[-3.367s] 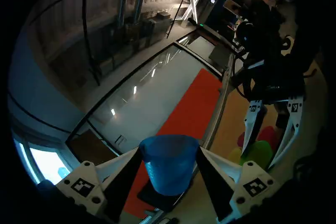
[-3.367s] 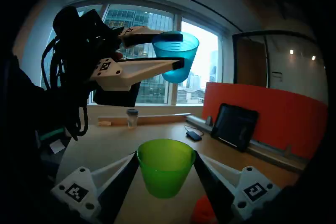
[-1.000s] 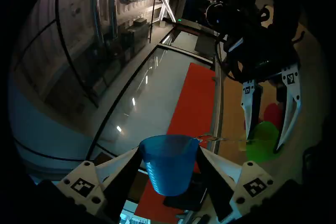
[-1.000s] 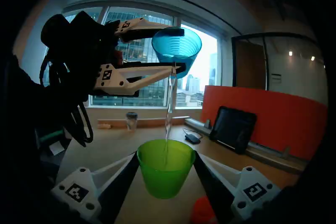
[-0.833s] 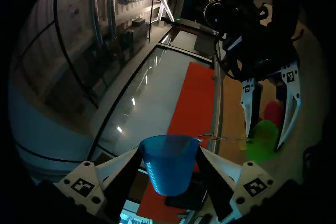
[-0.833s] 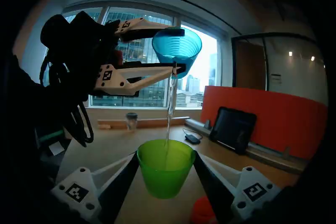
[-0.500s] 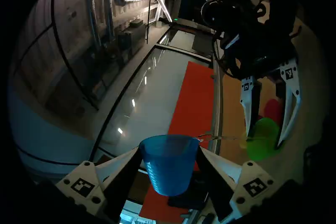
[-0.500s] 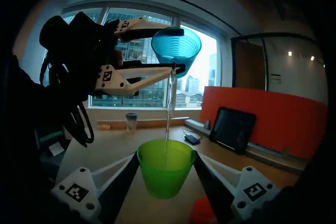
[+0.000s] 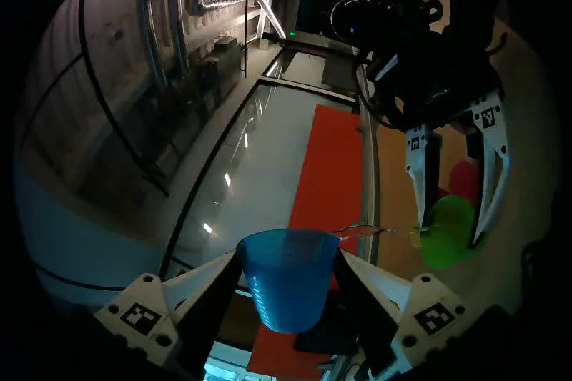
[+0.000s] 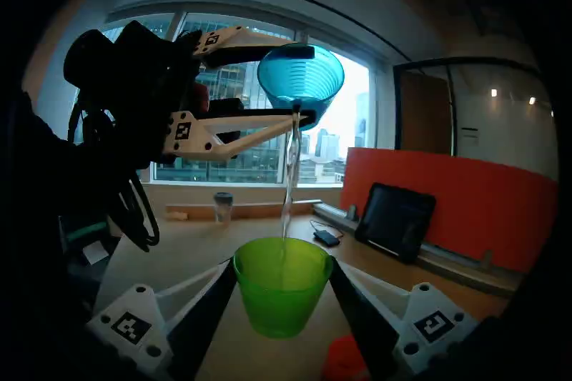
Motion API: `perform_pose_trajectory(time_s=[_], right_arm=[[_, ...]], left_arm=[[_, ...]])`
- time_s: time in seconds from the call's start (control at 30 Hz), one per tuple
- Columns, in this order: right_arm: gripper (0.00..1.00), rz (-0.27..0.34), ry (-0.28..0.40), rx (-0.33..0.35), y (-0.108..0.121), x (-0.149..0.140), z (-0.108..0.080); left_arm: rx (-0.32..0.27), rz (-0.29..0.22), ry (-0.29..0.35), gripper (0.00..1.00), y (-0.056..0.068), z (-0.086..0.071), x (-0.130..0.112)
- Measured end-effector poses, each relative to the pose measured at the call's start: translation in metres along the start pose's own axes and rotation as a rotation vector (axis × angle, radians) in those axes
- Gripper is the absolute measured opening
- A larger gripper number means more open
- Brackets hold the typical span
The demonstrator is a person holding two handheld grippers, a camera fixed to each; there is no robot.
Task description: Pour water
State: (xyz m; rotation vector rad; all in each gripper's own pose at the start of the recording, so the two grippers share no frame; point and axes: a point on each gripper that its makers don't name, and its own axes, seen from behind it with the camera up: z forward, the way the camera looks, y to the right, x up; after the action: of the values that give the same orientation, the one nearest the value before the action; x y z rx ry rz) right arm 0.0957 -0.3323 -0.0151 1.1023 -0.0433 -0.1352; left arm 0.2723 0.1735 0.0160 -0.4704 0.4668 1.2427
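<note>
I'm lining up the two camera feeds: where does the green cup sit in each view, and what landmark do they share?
Left gripper view: the green cup is right of centre, farther off, between the right gripper's fingers.
Right gripper view: the green cup is bottom centre, close up, between those same fingers.
Shared landmark: the blue cup in the left gripper, with water streaming into the green cup.
</note>
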Motion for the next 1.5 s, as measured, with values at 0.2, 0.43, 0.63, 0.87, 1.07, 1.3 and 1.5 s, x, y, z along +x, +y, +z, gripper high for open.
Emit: perform_pose_trajectory(time_s=[0.2, 0.43, 0.63, 0.87, 1.07, 1.3, 1.5], right_arm=[[0.93, -0.002, 0.003, 0.000, -0.001, 0.001, 0.000], [0.93, -0.004, 0.003, -0.003, -0.001, 0.001, -0.001], [0.93, -0.006, 0.005, -0.007, 0.001, 0.001, -0.002], [0.92, -0.006, 0.004, -0.009, 0.001, 0.001, -0.002], [0.93, -0.004, 0.006, -0.011, 0.002, 0.000, -0.002], [0.93, -0.003, 0.007, -0.014, 0.002, 0.000, -0.002], [0.93, -0.003, 0.010, -0.015, 0.003, 0.000, -0.002]], left_arm=[[-0.001, 0.016, -0.002, 0.87, -0.003, -0.002, 0.001], [-0.004, 0.047, -0.001, 0.87, -0.008, -0.003, 0.004], [-0.004, 0.071, 0.002, 0.87, -0.011, -0.004, 0.008], [-0.004, 0.091, 0.008, 0.87, -0.009, -0.001, 0.011], [-0.004, 0.110, 0.011, 0.87, -0.003, 0.005, 0.010], [-0.005, 0.140, 0.012, 0.87, 0.001, 0.010, 0.010], [-0.004, 0.171, 0.013, 0.87, 0.000, 0.011, 0.011]])
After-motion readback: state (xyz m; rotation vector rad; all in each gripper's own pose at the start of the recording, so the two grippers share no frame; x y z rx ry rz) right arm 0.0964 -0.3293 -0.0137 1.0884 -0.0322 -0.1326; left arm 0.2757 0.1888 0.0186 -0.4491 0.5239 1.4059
